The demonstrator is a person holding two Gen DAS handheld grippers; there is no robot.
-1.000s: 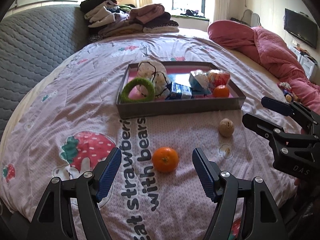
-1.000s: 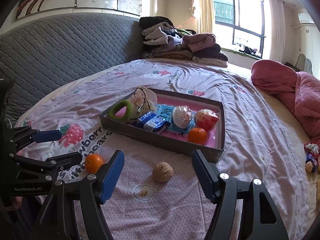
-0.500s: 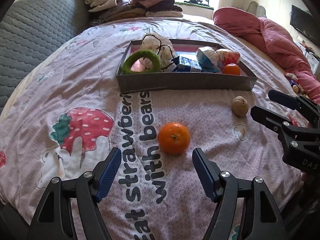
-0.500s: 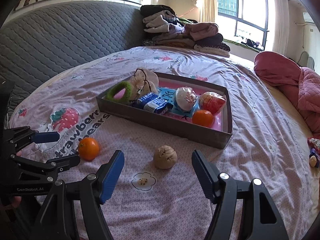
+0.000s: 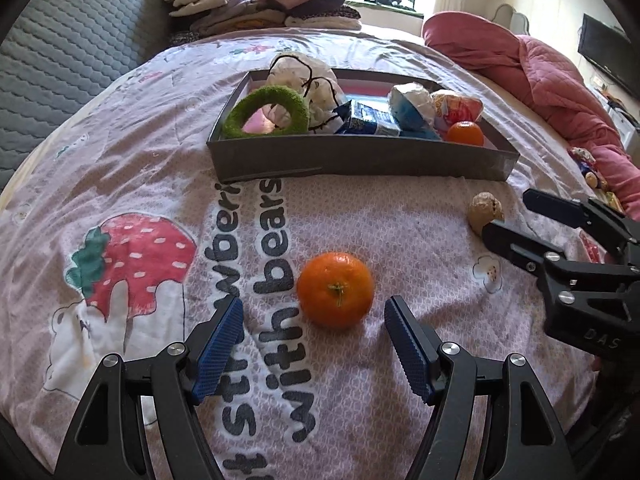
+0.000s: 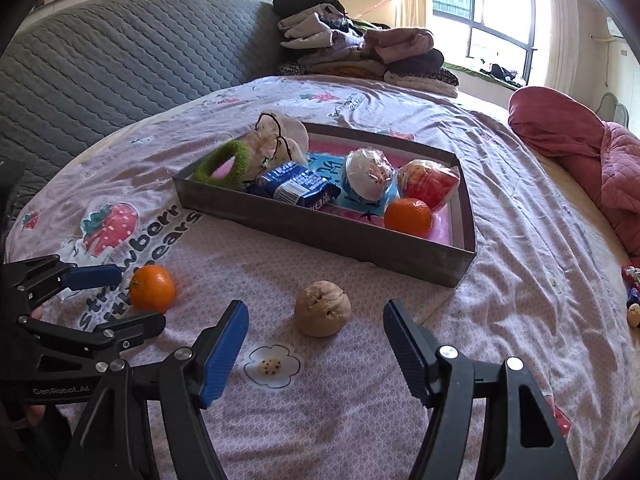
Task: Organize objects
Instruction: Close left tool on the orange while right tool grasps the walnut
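An orange (image 5: 335,289) lies on the bedsheet just in front of my open left gripper (image 5: 314,322), slightly right of its centre line; it also shows in the right wrist view (image 6: 152,287). A beige walnut-like ball (image 6: 322,308) lies just ahead of my open right gripper (image 6: 316,326) and shows in the left wrist view (image 5: 485,212). Behind both stands a grey tray (image 5: 360,160) holding a green ring (image 5: 266,111), a blue packet (image 6: 294,188), wrapped snacks and a second orange (image 6: 408,217). Neither gripper touches anything.
A grey quilted headboard (image 6: 120,64) runs along the left. Folded clothes (image 6: 360,50) are stacked at the far end of the bed. A pink quilt (image 5: 560,76) lies at the right, with small toys (image 6: 632,300) near the bed's right edge.
Both grippers have moved forward and lower: the orange and the walnut-like ball now sit closer to the open fingertips. Nothing has been taken hold of.
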